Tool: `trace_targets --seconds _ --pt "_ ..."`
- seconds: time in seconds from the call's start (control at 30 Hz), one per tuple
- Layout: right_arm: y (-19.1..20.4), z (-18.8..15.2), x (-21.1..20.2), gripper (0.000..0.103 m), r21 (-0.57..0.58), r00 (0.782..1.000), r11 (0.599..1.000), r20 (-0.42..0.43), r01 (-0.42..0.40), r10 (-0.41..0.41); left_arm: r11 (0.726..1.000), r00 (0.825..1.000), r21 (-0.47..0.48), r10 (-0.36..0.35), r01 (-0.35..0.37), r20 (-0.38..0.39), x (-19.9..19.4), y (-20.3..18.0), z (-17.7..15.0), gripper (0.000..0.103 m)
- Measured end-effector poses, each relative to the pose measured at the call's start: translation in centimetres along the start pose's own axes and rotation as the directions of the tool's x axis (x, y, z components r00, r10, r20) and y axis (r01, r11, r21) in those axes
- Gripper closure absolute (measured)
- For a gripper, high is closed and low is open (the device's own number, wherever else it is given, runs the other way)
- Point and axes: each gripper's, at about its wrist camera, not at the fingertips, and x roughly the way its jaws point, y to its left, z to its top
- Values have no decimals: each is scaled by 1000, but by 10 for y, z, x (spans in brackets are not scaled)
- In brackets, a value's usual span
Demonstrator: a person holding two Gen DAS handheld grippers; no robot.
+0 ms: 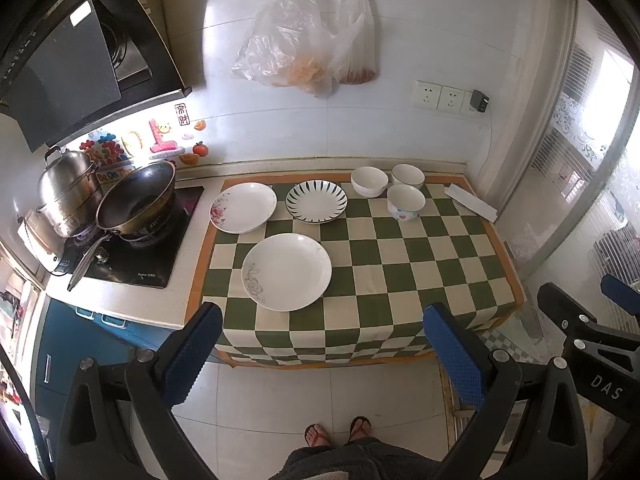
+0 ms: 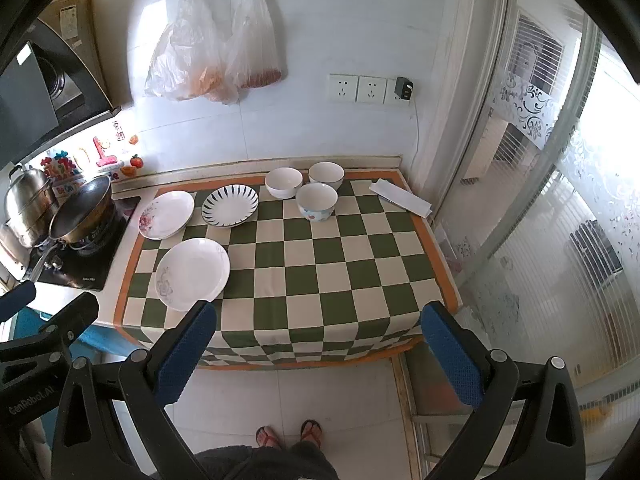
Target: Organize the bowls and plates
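Note:
Three plates lie on the green checked cloth [image 1: 400,272]: a white plate with a grey flower [image 1: 286,272] nearest, a pink-flower plate [image 1: 243,207] at the back left, a black-striped plate [image 1: 316,201] beside it. Three bowls stand at the back: two white bowls [image 1: 369,181] [image 1: 407,176] and a bowl with a coloured pattern [image 1: 405,202] in front of them. The same things show in the right wrist view: plates [image 2: 193,274] [image 2: 166,214] [image 2: 229,205], bowls [image 2: 283,182] [image 2: 326,176] [image 2: 316,201]. My left gripper [image 1: 322,344] and right gripper [image 2: 316,344] are open and empty, held above the floor before the counter's front edge.
A stove with a wok [image 1: 136,200] and a steel pot [image 1: 70,192] stands left of the cloth. A white folded packet [image 1: 472,202] lies at the cloth's back right. Plastic bags [image 1: 308,40] hang on the wall. A glass door [image 2: 560,200] is at right. The person's feet [image 1: 338,432] are below.

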Motion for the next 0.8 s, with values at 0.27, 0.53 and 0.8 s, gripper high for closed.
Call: trace_targets --seconds 0.27,0.53,0.8 --pt "1 -3 1 0 -2 1000 1000 -4 -4 4 1000 1000 -7 -7 6 -4 0 -1 0 0" --pt "4 -3 4 0 -11 1000 1000 -12 -9 8 1000 1000 -16 -9 9 2 1 0 -1 0" --pt "5 -3 5 0 -14 1000 1000 -15 -8 8 1000 1000 -18 -6 7 4 1 2 -3 0"
